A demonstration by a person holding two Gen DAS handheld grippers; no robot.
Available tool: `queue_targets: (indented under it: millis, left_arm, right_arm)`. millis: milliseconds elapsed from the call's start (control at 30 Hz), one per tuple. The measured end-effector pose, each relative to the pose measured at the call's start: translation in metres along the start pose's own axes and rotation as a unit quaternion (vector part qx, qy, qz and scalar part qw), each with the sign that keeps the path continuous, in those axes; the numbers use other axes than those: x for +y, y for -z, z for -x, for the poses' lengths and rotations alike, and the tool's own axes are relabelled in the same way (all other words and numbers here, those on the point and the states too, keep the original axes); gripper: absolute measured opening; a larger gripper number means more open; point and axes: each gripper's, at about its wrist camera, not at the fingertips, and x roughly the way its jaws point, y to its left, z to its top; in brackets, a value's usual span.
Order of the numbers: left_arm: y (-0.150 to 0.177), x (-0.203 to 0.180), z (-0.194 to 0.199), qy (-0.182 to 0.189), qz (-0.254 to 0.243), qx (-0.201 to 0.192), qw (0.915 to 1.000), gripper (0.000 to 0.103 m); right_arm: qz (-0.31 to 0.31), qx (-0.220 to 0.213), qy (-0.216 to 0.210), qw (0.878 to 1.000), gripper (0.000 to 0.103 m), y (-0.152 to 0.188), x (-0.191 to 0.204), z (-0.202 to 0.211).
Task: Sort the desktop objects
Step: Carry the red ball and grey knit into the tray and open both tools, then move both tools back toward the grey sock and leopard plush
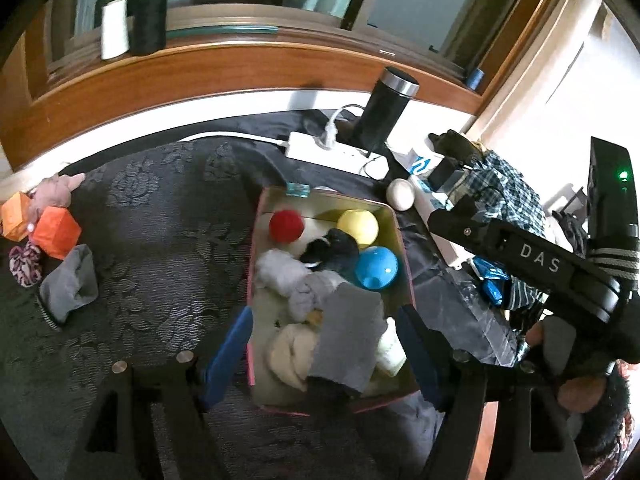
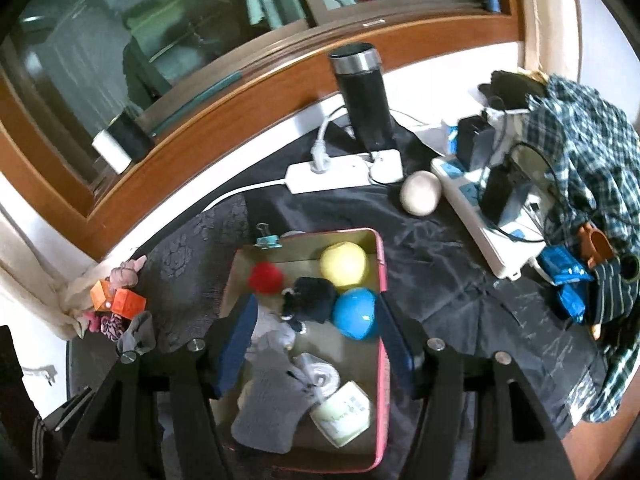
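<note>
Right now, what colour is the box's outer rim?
Pink, on the box; clearest in the right wrist view.

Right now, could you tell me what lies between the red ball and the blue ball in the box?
A dark, nearly black bundle of fabric lies between the red ball and the blue ball; both wrist views show it.

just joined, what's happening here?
A person with a gripper in each hand is sorting desk clutter into a pink-rimmed box. Both the left gripper and the right gripper hover open over it, holding nothing. Inside lie balls, socks and a grey cloth. Orange cubes and a grey sock remain outside on the tablecloth.
</note>
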Motion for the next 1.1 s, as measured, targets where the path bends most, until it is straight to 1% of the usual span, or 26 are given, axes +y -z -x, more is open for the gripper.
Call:
queue_targets:
  millis: [167, 433, 700, 900, 1000, 1100]
  left_arm:
    - [0.001, 0.023, 0.007, -0.015, 0.022, -0.005, 0.9996, 0.075]
    - [0.005, 0.07, 0.023, -0.037, 0.062, -0.013, 0.9973, 0.075]
    - [0.015, 0.125, 0.04, -0.06, 0.106, -0.019, 0.9924, 0.075]
    - [0.028, 0.185, 0.055, -0.087, 0.154, -0.024, 0.9839, 0.075]
    - [0.037, 0.222, 0.063, -0.11, 0.182, -0.025, 0.9768, 0.075]
    - [0.046, 0.257, 0.07, -0.124, 0.213, -0.026, 0.9688, 0.075]
  right_arm:
    - [0.025, 0.001, -0.003, 1.0, 0.065, 0.001, 0.026, -0.005]
    - [0.051, 0.016, -0.018, 0.998, 0.065, 0.007, 0.068, -0.019]
    - [0.077, 0.036, -0.033, 0.996, 0.065, 0.016, 0.116, -0.039]
    - [0.095, 0.06, -0.046, 0.993, 0.066, 0.027, 0.153, -0.058]
    - [0.111, 0.078, -0.053, 0.989, 0.068, 0.038, 0.177, -0.073]
    - [0.126, 0.096, -0.061, 0.985, 0.069, 0.048, 0.199, -0.087]
